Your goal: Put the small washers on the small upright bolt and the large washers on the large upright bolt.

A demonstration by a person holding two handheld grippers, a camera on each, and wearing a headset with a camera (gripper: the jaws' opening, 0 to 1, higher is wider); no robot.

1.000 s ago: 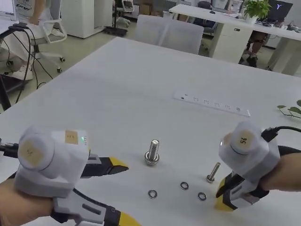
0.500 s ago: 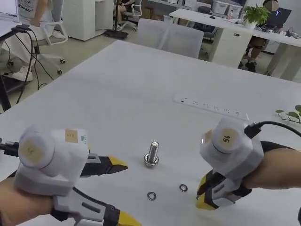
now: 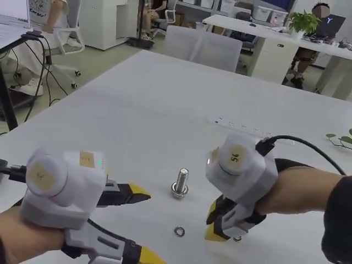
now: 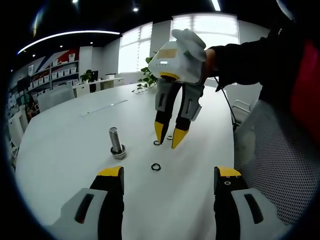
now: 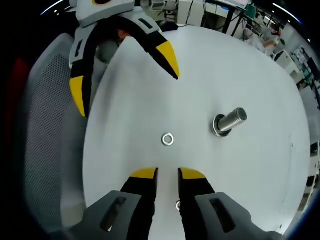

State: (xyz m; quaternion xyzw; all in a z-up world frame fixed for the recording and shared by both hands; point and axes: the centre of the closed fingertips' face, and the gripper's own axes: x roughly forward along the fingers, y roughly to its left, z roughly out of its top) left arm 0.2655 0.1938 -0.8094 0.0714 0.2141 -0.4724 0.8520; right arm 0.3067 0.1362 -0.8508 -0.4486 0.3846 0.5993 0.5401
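Right gripper (image 4: 167, 142) tips-down — jaws narrowly apart

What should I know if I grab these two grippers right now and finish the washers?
Left gripper: open, empty.
Right gripper: jaws slightly apart, empty, tips low over the first washer; the second washer sits beside one tip.
The third washer lies loose on the table near the large upright bolt.
Done: no washer picked up.
Left: put all three on the bolts by size; their sizes are too small to judge here.
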